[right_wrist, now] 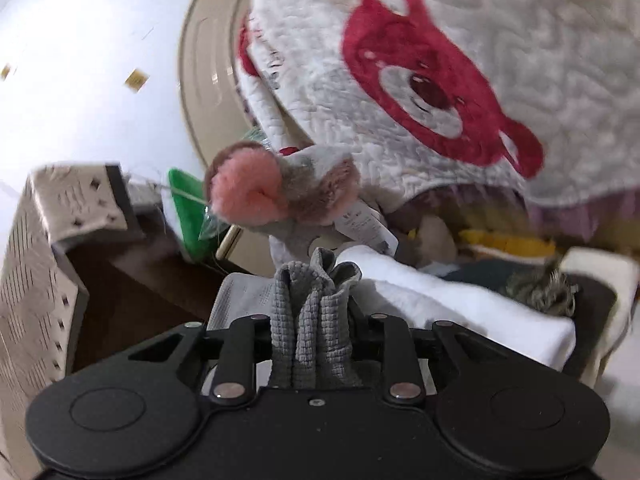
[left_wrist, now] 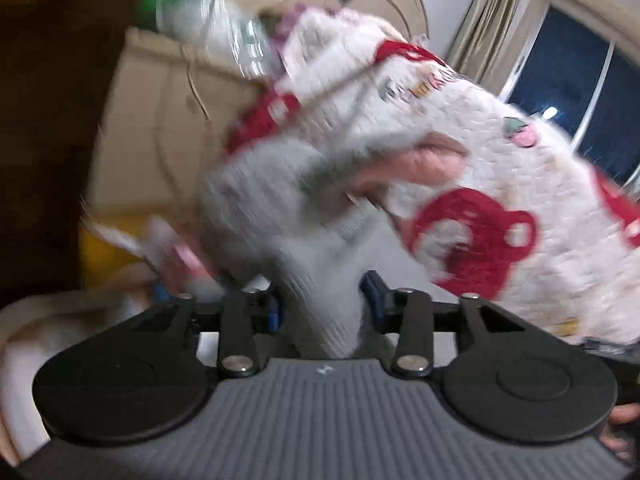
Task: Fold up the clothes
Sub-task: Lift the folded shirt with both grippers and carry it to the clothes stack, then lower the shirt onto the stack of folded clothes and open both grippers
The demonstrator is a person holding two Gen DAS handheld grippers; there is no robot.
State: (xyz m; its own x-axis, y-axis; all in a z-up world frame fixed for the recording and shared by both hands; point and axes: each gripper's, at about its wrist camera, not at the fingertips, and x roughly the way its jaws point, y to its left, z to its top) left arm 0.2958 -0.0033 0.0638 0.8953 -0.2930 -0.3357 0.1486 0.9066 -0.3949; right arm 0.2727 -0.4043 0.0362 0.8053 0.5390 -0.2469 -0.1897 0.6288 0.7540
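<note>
Bedroom w/ dark window (left_wrist: pixel 568 92) behind. Grey knit garment (left_wrist: pixel 320 280) is clamped in left gripper (left_wrist: pixel 324 304) and right gripper (right_wrist: pixel 316 320); view ahead is blocked by bear-print quilt (right_wrist: pixel 460 80).

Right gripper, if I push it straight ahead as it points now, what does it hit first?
Probably the pink-and-brown plush piece, directly ahead of the right gripper, which is shut on grey knit fabric. Depth is unclear.

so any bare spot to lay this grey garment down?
Little. White folded cloth ahead of the right gripper looks bare on top. Beyond, plush toy, bear-print blanket and yellow items crowd everything.
</note>
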